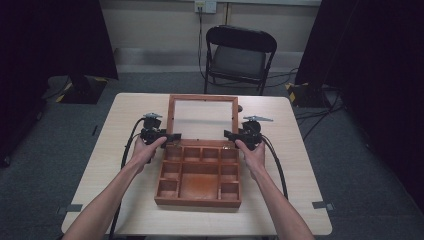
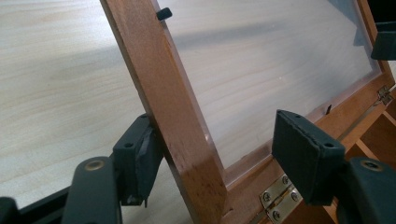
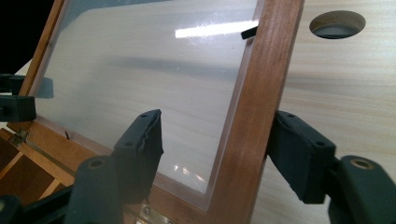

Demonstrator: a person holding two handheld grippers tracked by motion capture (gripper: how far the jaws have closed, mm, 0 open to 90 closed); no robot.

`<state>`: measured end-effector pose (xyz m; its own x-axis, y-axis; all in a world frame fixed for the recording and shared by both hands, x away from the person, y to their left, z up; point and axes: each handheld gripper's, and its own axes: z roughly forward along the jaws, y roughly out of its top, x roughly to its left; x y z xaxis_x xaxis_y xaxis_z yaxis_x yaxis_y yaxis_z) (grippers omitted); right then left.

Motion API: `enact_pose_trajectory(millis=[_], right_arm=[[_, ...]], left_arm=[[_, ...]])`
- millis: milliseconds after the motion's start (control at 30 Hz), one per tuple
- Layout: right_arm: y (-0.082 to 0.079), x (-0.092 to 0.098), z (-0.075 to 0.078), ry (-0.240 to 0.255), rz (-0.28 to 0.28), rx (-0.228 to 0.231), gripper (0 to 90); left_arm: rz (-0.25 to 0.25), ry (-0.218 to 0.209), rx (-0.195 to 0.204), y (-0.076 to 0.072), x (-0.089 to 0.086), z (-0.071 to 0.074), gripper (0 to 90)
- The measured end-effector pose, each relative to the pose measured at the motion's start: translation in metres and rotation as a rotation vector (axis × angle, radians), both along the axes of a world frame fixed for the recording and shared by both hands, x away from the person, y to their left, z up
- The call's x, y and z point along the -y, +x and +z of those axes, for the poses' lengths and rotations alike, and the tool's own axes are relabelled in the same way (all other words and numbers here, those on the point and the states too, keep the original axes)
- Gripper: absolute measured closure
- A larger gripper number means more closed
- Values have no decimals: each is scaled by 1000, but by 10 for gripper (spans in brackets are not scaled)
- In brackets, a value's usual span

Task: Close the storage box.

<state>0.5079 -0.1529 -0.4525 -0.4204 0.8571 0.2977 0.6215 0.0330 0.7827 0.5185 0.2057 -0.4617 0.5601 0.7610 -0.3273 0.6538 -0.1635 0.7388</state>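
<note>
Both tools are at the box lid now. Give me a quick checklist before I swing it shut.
1. Left tool straddles the lid's side rail: ok. Outer pad touches the wood; inner pad stands off over the pane, so not clamped.
2. Right tool straddles the opposite rail: ok. Outer pad looks to be touching, inner pad apart.
3. Hinges intact: ok for the one in the left gripper view; the others cannot tell.
4. Tray compartments free of anything the lid could hit: ok, they look empty.
5. Cables away from the box: ok.
</note>
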Motion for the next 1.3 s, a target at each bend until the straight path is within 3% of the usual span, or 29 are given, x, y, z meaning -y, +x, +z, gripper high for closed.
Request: enact_pose_trajectory(millis=[400,667,833,1300], right_arm=[[-5,7,10,23,20,30,453],[-11,11,14,38,41,58,455],[-13,12,18,54,46,56,457],[-21,17,26,52,65,73,567]], left_arm=[[6,-55,33,-3,-6,8,407],[-13,-42,69,-7,-8,13,417],[-13,-45,84,-9,-11,15,480],[-16,-47,112,-19,-17,22,583]])
